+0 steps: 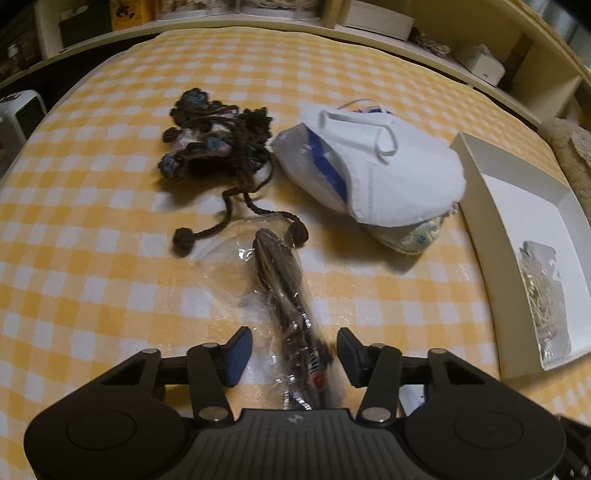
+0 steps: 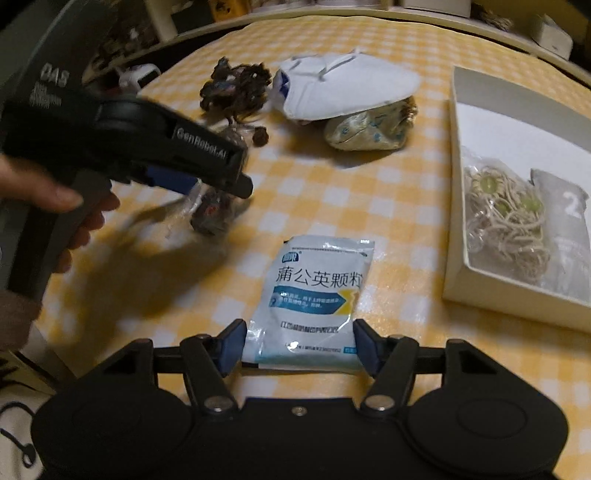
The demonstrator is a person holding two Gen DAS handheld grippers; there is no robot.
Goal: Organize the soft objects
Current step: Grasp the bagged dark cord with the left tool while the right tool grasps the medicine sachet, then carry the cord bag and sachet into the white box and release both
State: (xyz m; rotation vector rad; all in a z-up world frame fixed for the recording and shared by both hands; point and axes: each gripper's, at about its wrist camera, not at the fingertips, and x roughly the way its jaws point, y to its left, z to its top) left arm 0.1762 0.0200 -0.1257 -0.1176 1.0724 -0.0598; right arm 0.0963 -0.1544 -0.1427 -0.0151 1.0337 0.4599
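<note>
My left gripper [image 1: 293,350] is open, its jaws on either side of a clear plastic bag with a dark brown item [image 1: 284,288] lying on the yellow checked cloth; the same bag shows in the right wrist view [image 2: 212,216] under that gripper [image 2: 207,184]. My right gripper [image 2: 299,345] is open around the near end of a white and blue medicine sachet [image 2: 317,291]. A dark crocheted piece [image 1: 214,144] with cords, a white face mask [image 1: 384,166] and a patterned pouch [image 2: 369,129] under it lie farther back.
A white box [image 2: 458,236] at the right holds a bagged beige cord item [image 2: 502,221] and a grey packet [image 2: 569,221]. Shelves with boxes [image 1: 376,18] run along the far edge of the table. A white appliance [image 1: 22,114] stands far left.
</note>
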